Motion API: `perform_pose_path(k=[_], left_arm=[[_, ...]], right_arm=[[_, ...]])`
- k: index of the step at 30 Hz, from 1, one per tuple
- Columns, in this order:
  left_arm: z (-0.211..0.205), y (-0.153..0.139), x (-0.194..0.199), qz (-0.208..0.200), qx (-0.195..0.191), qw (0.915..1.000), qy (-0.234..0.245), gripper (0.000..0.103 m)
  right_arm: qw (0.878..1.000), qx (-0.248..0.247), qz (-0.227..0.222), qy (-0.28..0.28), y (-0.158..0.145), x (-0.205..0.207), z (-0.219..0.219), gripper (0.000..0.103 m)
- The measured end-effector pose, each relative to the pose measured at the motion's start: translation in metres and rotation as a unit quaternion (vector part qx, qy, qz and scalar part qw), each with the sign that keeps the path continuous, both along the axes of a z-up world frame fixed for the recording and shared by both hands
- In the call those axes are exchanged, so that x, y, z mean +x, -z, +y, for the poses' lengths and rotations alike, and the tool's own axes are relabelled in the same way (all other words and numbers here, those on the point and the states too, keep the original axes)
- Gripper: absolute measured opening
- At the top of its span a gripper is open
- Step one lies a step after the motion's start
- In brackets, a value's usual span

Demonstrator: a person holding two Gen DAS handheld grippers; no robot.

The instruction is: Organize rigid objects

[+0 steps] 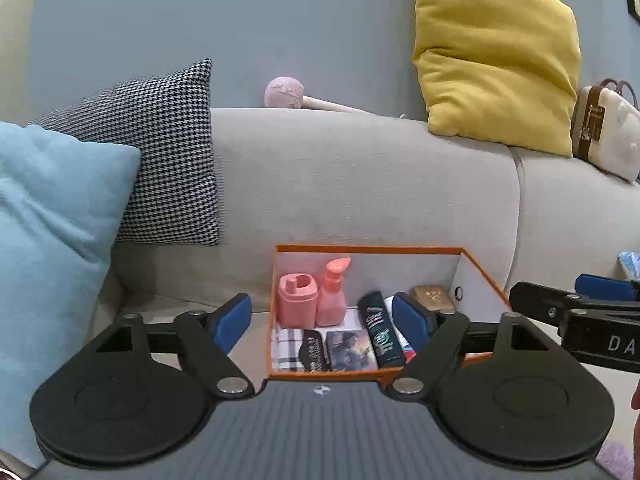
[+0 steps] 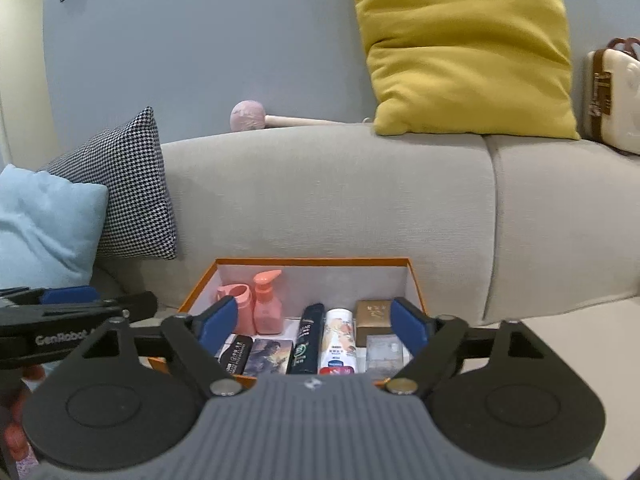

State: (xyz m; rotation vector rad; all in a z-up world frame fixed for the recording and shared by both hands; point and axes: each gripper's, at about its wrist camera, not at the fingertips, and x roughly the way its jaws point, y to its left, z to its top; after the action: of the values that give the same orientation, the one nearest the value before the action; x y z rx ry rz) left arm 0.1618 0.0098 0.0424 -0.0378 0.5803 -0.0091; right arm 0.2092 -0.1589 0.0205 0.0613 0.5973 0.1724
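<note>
An orange-rimmed box (image 1: 368, 247) (image 2: 312, 260) stands on the grey sofa seat. In it are a pink cup (image 1: 296, 300), a pink pump bottle (image 1: 332, 296), a dark green bottle (image 2: 308, 340), a white bottle (image 2: 338, 340), a gold box (image 2: 374, 316), a clear case (image 2: 382, 352), a picture card (image 2: 266, 356) and a black case (image 2: 236, 354). My left gripper (image 1: 322, 320) hovers open before the box, nothing between its blue pads. My right gripper (image 2: 313, 322) is also open and empty, just in front of the box. Each gripper shows at the other view's edge.
A light blue cushion (image 1: 52, 216) and a houndstooth cushion (image 1: 168, 152) lean at the left. On the sofa back lie a pink mallet (image 1: 284, 93), a yellow pillow (image 1: 496, 52) and a small cream suitcase (image 1: 608, 128). A hand (image 2: 16, 436) shows at the lower left.
</note>
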Motion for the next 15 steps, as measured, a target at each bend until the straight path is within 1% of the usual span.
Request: perform_pose_path(k=[2, 4, 6, 10, 12, 15], left_arm=[[0.002, 0.006, -0.006, -0.008, -0.003, 1.0000, 0.001, 0.094], [0.005, 0.013, -0.011, 0.001, -0.006, 1.0000, -0.002, 0.095], [0.008, 0.022, -0.010, 0.014, -0.010, 0.9998, -0.003, 0.096], [0.006, 0.037, -0.008, 0.034, -0.002, 0.9994, 0.004, 0.096], [0.004, 0.042, -0.006, 0.042, 0.000, 0.9991, 0.007, 0.096], [0.006, 0.049, -0.004, 0.055, -0.009, 0.9984, 0.002, 0.096]], right_arm=[[1.000, -0.002, -0.001, 0.001, 0.006, -0.006, 0.001, 0.090], [1.000, -0.007, 0.000, 0.003, 0.012, -0.011, 0.000, 0.092], [1.000, -0.011, 0.012, 0.008, 0.020, -0.010, 0.000, 0.096], [0.999, -0.004, 0.044, 0.017, 0.037, -0.007, 0.001, 0.096], [0.999, -0.005, 0.050, 0.017, 0.043, -0.005, 0.003, 0.096], [0.998, -0.017, 0.053, 0.014, 0.050, -0.005, 0.007, 0.096]])
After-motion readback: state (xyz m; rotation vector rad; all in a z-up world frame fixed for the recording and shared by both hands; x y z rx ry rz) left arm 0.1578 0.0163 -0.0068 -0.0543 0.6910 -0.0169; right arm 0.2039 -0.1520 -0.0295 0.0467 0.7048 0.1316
